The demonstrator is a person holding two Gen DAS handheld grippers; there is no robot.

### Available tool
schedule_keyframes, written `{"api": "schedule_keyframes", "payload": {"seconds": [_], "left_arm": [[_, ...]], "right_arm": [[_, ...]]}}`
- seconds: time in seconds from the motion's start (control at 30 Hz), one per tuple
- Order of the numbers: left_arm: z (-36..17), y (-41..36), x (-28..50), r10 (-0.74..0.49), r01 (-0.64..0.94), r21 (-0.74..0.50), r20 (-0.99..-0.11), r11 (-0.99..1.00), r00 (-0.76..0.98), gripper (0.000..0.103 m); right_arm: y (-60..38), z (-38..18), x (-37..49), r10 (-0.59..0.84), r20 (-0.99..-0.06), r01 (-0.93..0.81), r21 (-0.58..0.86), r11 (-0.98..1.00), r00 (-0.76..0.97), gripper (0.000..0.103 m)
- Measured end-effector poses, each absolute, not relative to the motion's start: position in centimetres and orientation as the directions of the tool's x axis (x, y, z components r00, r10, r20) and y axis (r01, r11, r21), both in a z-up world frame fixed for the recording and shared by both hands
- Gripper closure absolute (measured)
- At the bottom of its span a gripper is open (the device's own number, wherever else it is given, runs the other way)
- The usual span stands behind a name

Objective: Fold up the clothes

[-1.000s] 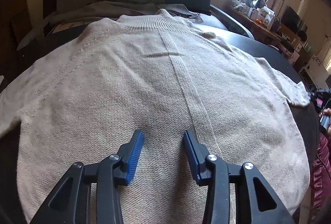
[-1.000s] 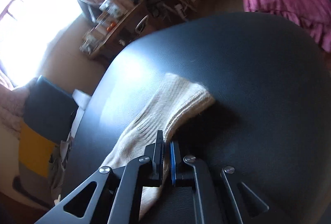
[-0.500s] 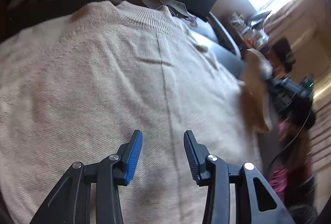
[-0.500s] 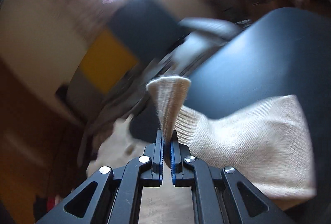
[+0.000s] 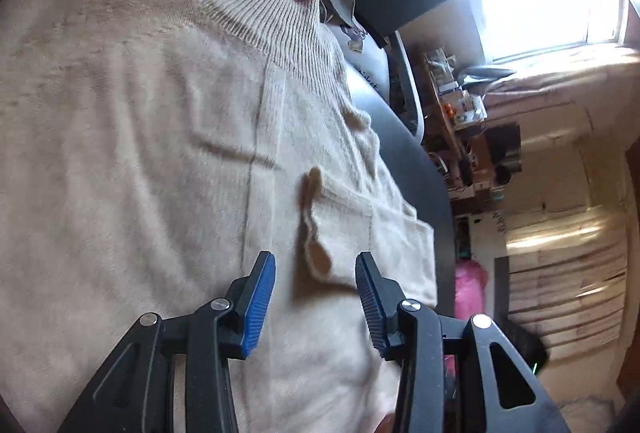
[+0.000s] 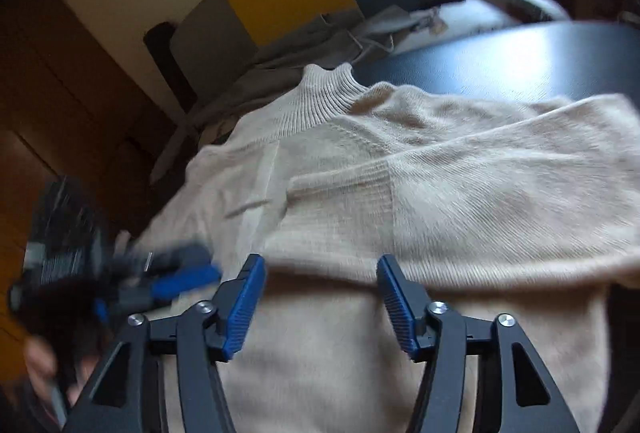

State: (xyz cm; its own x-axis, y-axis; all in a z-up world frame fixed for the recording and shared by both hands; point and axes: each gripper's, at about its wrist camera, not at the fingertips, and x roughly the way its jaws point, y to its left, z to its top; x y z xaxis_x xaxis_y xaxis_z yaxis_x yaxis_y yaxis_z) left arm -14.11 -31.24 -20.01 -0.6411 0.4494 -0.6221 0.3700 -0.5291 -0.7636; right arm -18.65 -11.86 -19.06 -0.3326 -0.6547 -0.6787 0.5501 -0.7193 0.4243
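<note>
The right gripper (image 6: 320, 297), jaws opening with nothing between them, hovers above the beige knitted sweater (image 6: 400, 233) spread on the dark surface (image 6: 500, 53). One sleeve (image 6: 460, 193) lies folded across the sweater's chest below its ribbed collar (image 6: 320, 93). The left gripper (image 5: 316, 301) (jaws apart, empty) likely must fetch the opposite sleeve.
</note>
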Motion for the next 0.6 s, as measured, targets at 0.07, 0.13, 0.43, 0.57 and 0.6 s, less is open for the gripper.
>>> {"api": "schedule_keyframes", "payload": {"seconds": [0.07, 0.13, 0.43, 0.57, 0.6], "left_arm": [[-20.0, -31.1, -15.0, 0.452, 0.367, -0.764, -0.622, -0.531, -0.639, 0.061], [-20.4, -30.5, -16.0, 0.483, 0.365, -0.769, -0.623, -0.526, -0.616, 0.061], [-21.8, -27.9, -18.0, 0.512, 0.388, -0.758, -0.645, -0.525, -0.567, 0.067], [-21.4, -27.4, -18.7, 0.495, 0.367, -0.758, -0.638, -0.539, -0.59, 0.097], [-21.2, -27.4, -19.0, 0.489, 0.363, -0.756, -0.639, -0.545, -0.594, 0.097]], "right_arm": [[-11.1, -18.8, -17.2, -0.622, -0.685, 0.57, 0.357, -0.74, -0.378, 0.028], [-10.7, -19.0, -16.3, -0.586, -0.703, 0.58, 0.298, -0.758, -0.404, 0.024], [-8.0, -20.8, -15.8, -0.66, -0.652, 0.58, 0.392, -0.714, -0.373, 0.01], [-7.8, -21.0, -16.0, -0.677, -0.64, 0.585, 0.408, -0.701, -0.364, 0.007], [-7.9, -21.1, -16.1, -0.68, -0.637, 0.587, 0.411, -0.697, -0.362, 0.006]]}}
